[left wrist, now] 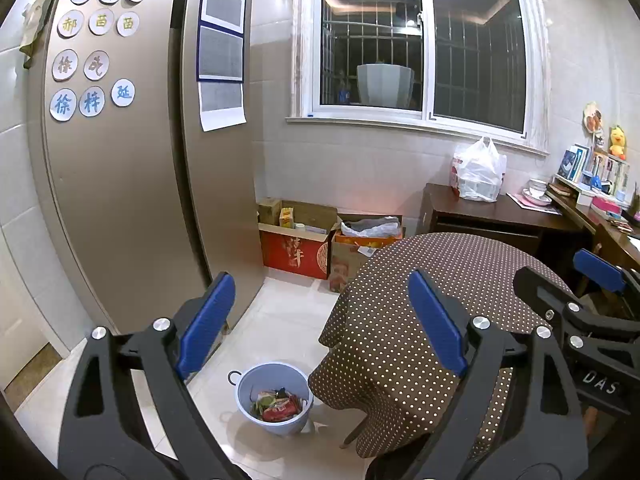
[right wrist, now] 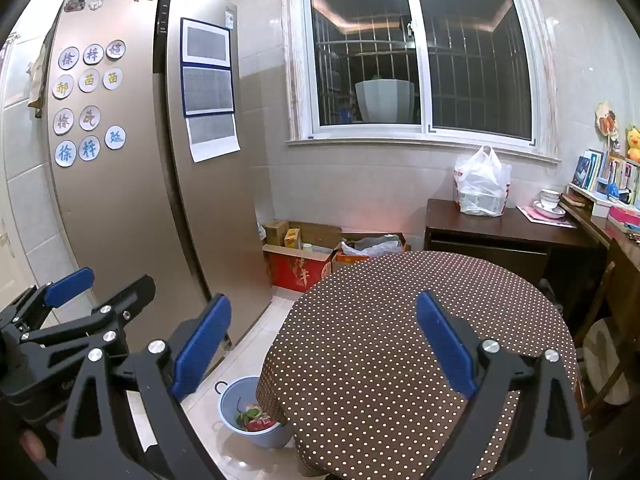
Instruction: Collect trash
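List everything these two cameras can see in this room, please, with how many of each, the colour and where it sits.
Bin: one, pale blue, on the floor beside the table, holding wrappers and scraps.
Table: one, round, brown cloth with white dots, nothing on the visible part.
Fridge: one, bronze, left, with round character magnets and printed sheets.
Cardboard boxes: two at least, red and orange-brown, on the floor under the window.
Window: one, white frame, barred, dark outside.
Plastic bag: one, white, on the dark wooden desk.
Bowls: small white stack, on the desk.
Left gripper: black, blue pads, open, empty.
Right gripper: same, open, empty.
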Demonstrator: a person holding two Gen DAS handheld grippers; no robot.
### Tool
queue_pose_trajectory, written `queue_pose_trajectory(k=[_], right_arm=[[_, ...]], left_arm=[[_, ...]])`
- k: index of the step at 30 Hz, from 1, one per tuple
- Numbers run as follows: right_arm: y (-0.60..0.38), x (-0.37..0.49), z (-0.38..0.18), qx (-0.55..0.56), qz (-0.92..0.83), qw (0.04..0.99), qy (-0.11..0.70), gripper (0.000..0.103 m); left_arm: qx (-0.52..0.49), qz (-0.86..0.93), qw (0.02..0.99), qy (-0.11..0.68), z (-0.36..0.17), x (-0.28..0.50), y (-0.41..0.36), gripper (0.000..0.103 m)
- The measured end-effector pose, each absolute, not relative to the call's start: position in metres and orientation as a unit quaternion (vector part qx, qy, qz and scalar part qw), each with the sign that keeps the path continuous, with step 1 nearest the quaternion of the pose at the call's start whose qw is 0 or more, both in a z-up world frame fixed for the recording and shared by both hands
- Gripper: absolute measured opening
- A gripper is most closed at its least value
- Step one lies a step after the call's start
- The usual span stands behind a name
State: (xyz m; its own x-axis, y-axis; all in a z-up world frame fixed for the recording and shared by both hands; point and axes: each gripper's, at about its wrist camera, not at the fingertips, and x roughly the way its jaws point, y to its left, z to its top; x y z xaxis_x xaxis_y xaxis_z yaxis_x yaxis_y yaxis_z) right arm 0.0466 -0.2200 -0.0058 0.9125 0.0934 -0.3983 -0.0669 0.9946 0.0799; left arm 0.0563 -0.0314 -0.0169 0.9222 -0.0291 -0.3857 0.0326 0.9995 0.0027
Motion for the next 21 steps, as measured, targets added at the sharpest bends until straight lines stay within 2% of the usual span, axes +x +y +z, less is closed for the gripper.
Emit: queue_pose_trajectory(k=[21], right_arm=[[-0.2138,0.0498,-0.0086,0.035,0.041,0.976,0.209,0.092]], left_arm=[[0.006,-0.017,0.979,0.201,-0.0228,0.0596,-0.0300,0.087]])
